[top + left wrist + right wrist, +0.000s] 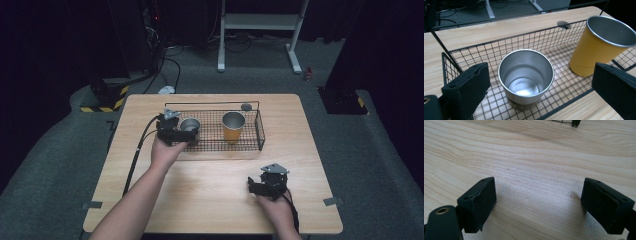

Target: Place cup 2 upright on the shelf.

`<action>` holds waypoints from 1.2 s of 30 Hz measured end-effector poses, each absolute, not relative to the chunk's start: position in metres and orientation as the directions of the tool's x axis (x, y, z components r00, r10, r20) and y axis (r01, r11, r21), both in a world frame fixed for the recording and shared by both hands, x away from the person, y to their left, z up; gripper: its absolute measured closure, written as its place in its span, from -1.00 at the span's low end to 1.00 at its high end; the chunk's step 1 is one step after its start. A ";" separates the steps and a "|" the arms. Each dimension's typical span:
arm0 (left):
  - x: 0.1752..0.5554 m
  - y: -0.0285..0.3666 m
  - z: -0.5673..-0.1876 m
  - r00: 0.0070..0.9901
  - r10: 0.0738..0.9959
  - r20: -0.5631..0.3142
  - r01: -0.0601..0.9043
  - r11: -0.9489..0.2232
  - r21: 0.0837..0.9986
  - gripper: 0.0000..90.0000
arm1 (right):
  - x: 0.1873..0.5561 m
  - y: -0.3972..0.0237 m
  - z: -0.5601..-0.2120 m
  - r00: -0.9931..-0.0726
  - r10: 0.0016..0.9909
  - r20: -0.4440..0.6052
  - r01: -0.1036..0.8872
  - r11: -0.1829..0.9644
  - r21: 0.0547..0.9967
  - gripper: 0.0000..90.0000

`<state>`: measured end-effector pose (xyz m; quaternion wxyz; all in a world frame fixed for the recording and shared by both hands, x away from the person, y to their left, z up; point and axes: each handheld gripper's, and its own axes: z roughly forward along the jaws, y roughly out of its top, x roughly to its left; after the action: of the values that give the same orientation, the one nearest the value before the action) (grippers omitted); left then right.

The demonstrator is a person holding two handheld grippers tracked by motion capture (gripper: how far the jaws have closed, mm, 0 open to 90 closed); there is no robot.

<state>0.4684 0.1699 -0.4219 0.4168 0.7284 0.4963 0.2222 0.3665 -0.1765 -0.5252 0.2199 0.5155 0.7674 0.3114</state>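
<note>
Basket [461,51]: black wire, low walls, mesh floor, resting on the tabletop [210,190]; in the left gripper view its near wall runs across just ahead of the jaws, its near corner right by the jaw at the left of that view.
Steel cup [526,75]: upright on the basket floor, mouth up, bare inside; it stands between the lines of the 2 jaws and a little beyond their tips, touching neither. In the high view it [190,124] sits at the basket's left end, right by the left gripper.
Yellow cup [596,45]: upright in the same basket, steel inside, yellow outside; beyond the jaw at the right of the left gripper view, apart from the steel cup. In the high view it [233,126] stands near the middle of the basket.
Left gripper [537,87]: held in the person's left hand [167,150] at the basket's left end; jaws spread wide, nothing pressed between them, pads clear of the steel cup.
Right gripper [537,202]: in the right hand [277,205], low over bare tabletop, well apart from the basket; jaws wide open with only wood grain between them.
Basket foot [576,122]: small black corner far ahead of the right jaws, at the top edge of the right gripper view.
Round grey disc [246,106]: lying on the tabletop just behind the basket's back wall, beyond both cups as seen from the left jaws.
</note>
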 end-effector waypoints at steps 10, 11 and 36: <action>0.452 0.180 -0.423 0.421 0.903 -0.093 0.538 -0.166 0.827 -0.94 | 0.366 -0.176 -0.525 -0.371 0.929 -0.016 0.654 0.273 0.705 -0.71; 0.450 0.181 -0.424 0.421 0.902 -0.093 0.538 -0.166 0.826 -0.94 | 0.366 -0.176 -0.525 -0.369 0.929 -0.017 0.654 0.273 0.706 -0.71; 0.385 0.221 -0.475 0.508 0.856 -0.096 0.573 -0.253 0.780 -0.89 | 0.366 -0.176 -0.525 -0.369 0.929 -0.019 0.653 0.274 0.706 -0.71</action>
<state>0.3854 0.2209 -0.4751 0.3988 0.7713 0.4632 0.1774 0.3663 -0.1763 -0.5253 0.2218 0.5159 0.7667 0.3111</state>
